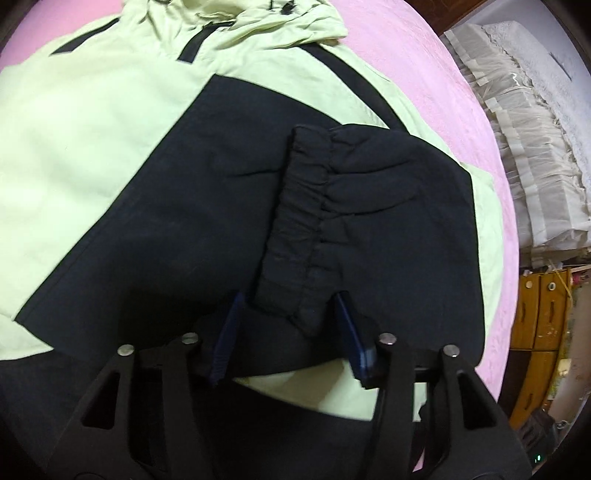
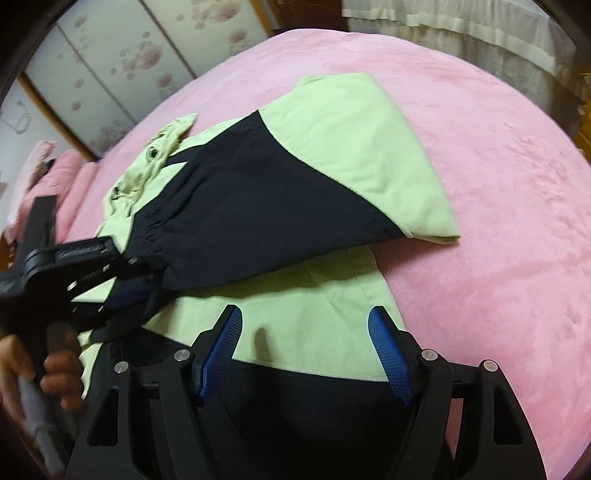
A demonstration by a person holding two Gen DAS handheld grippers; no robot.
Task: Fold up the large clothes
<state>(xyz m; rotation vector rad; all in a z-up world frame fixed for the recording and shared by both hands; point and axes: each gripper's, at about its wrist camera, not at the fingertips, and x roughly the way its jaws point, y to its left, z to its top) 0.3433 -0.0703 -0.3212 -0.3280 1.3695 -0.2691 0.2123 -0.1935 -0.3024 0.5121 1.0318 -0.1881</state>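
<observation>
On pink plush bedspread (image 2: 480, 184): lime-and-black jacket (image 1: 92, 155) spread flat, thin woven shell w/ angular colour blocks, hood (image 1: 236, 29) bunched at far end in left wrist view, long axis from hood toward camera. Black sleeve (image 2: 258, 206) folded across body, tapering to elasticated, gathered cuff (image 1: 295, 221). Left gripper (image 1: 288, 332) straddling cuff end, blue ribbed pads at either side; firm pinch or not — can't tell. Hand (image 2: 55, 373) seen on its handle. Right gripper (image 2: 306, 347) released, jaws wide over lime panel near hem, nothing gripped. No containers seen.
</observation>
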